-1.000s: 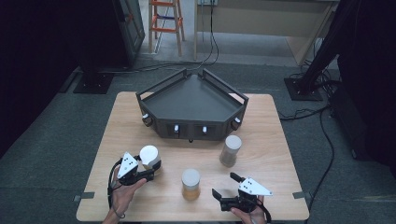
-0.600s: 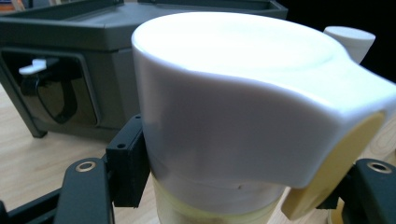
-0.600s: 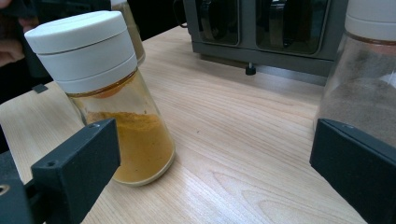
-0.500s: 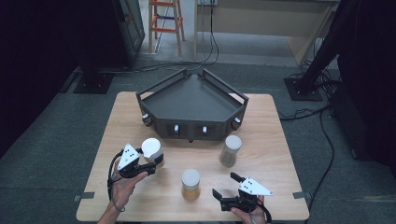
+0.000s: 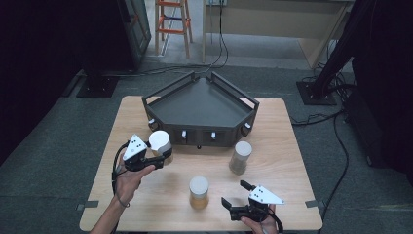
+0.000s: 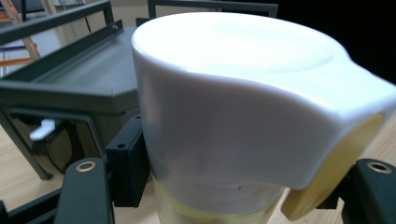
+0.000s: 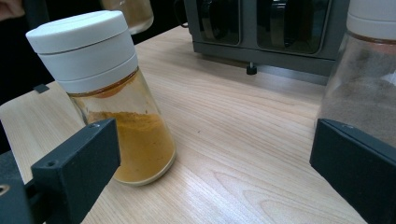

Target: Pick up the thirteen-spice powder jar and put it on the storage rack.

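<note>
My left gripper is shut on a white-lidded spice jar just in front of the left corner of the dark five-sided tray. In the left gripper view the jar sits between the jaws of the left gripper, with the tray close behind. My right gripper stands open near the table's front edge. In the right gripper view, that gripper has nothing between its jaws. An orange-powder jar stands to its left, a brown-powder jar to its right.
The wooden table carries the tray at its back half. The tray's front wall has openings with small knobs. On the floor beyond are an orange ladder, cables and stand bases.
My left gripper has carried the white-lidded jar away from the person, closer to the tray's front-left corner. The right gripper and the two standing jars have not moved.
</note>
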